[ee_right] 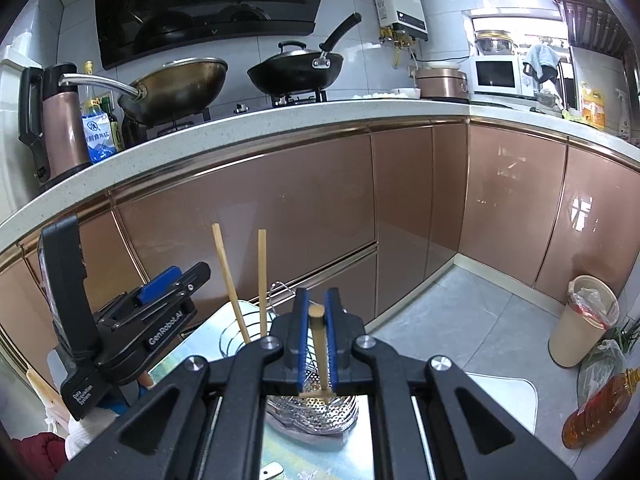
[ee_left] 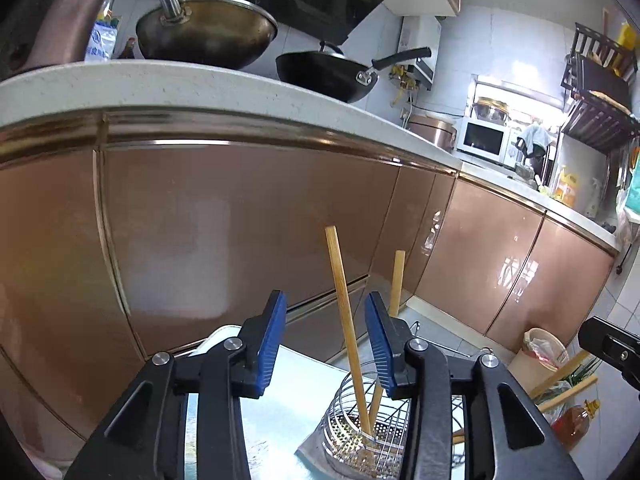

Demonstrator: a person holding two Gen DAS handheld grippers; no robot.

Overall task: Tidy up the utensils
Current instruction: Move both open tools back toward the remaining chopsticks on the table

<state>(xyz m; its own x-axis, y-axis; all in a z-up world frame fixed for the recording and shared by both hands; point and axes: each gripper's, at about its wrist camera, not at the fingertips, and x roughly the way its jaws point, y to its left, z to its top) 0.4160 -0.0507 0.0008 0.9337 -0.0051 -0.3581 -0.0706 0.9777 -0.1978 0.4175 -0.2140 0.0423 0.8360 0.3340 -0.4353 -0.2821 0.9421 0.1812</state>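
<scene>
A perforated metal utensil holder [ee_left: 360, 432] stands on a glossy table, with two bamboo chopsticks upright in it. The taller chopstick [ee_left: 343, 312] rises between the blue pads of my left gripper [ee_left: 326, 320], which is open and touches neither side of it. The second chopstick [ee_left: 397, 280] leans just beyond the right pad. In the right wrist view my right gripper [ee_right: 317, 300] is shut on a third chopstick [ee_right: 319, 344], held over the holder [ee_right: 316, 412] with its lower end at the rim. The left gripper [ee_right: 172, 280] shows at the left, beside the two standing chopsticks [ee_right: 230, 280].
Copper-coloured cabinet fronts [ee_right: 248, 220] close off the space behind the table, under a white counter with two woks [ee_right: 296, 68]. On the floor at the right stand a beige bin [ee_right: 580, 320], an oil bottle [ee_right: 600, 412] and a white mat [ee_right: 504, 400].
</scene>
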